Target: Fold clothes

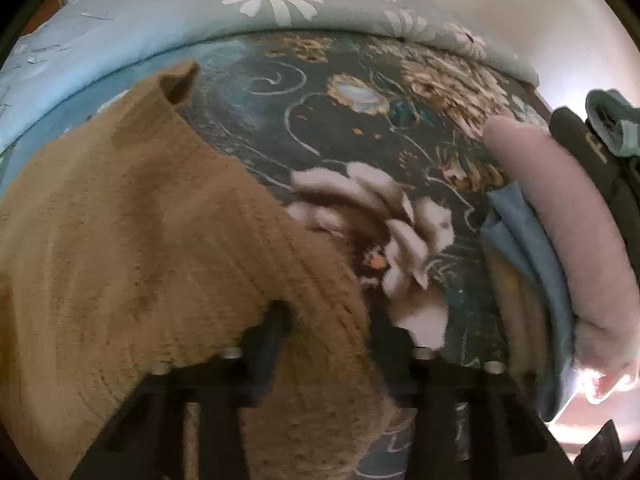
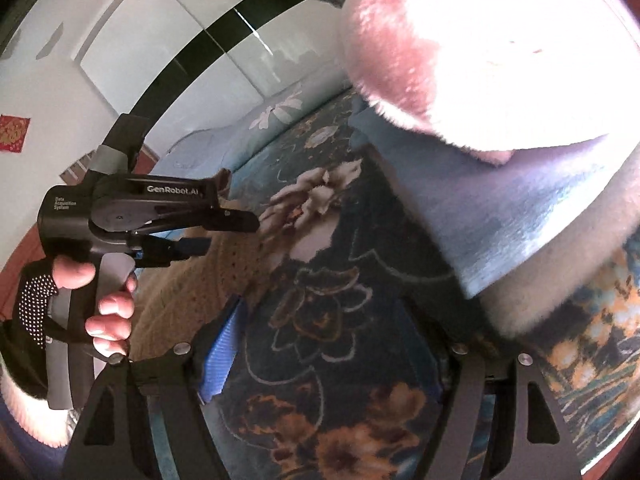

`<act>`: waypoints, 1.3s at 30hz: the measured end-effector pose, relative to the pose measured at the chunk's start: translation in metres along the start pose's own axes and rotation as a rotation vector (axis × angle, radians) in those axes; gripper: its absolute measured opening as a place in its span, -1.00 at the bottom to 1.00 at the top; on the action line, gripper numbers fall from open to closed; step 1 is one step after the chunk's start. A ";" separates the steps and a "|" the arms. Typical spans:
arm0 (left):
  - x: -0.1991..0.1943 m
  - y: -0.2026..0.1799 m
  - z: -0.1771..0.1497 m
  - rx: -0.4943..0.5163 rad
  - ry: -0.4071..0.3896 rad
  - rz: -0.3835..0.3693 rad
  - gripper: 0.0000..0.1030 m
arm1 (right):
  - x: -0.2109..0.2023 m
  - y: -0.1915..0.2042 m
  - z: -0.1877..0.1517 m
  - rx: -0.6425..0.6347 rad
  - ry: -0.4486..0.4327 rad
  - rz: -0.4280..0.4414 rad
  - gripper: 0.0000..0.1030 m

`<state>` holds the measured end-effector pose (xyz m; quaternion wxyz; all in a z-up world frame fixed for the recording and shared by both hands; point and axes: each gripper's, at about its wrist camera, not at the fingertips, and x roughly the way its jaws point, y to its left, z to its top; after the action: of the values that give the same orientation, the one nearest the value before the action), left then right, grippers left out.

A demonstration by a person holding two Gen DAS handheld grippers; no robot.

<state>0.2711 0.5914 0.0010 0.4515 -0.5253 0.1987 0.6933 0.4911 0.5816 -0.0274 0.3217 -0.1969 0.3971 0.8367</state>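
Note:
A brown knit sweater [image 1: 132,240] lies spread on the dark floral bed cover [image 1: 340,120], filling the left of the left wrist view. My left gripper [image 1: 336,332] is open over the sweater's ribbed hem, with the hem's edge lying between its fingers. In the right wrist view a hand [image 2: 112,308] holds this left gripper [image 2: 228,234] above the sweater [image 2: 224,264]. My right gripper [image 2: 332,344] is open low over the bed cover [image 2: 328,288] with only the cover between its fingers. Its right finger [image 2: 440,344] is close to a pile of folded clothes [image 2: 500,208].
The pile has a fluffy pink garment [image 1: 560,220] on a blue one [image 1: 528,248], with a dark garment [image 1: 580,144] beyond. A pale blue quilt with daisies [image 1: 240,12] runs along the bed's far side. White wardrobe doors [image 2: 180,40] stand behind.

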 end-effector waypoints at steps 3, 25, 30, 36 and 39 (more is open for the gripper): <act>-0.009 0.021 -0.003 -0.038 -0.040 -0.042 -0.73 | -0.001 0.000 0.000 0.028 0.002 0.011 0.48; -0.245 0.437 -0.187 -0.725 -0.703 0.119 -0.76 | 0.055 0.093 -0.020 -0.099 0.154 0.073 0.48; -0.230 0.517 -0.264 -0.945 -0.658 0.227 -0.76 | 0.079 0.140 -0.028 -0.193 0.203 0.119 0.48; -0.199 0.532 -0.294 -0.989 -0.619 0.186 -0.75 | 0.114 0.200 -0.037 -0.298 0.275 0.216 0.48; -0.188 0.533 -0.300 -0.990 -0.610 0.166 -0.75 | 0.142 0.229 -0.036 -0.328 0.330 0.285 0.48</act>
<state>-0.0014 0.0142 -0.0449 0.1336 -0.4332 -0.2473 0.8564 0.2331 0.4975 -0.0093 0.0953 -0.3221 0.3272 0.8832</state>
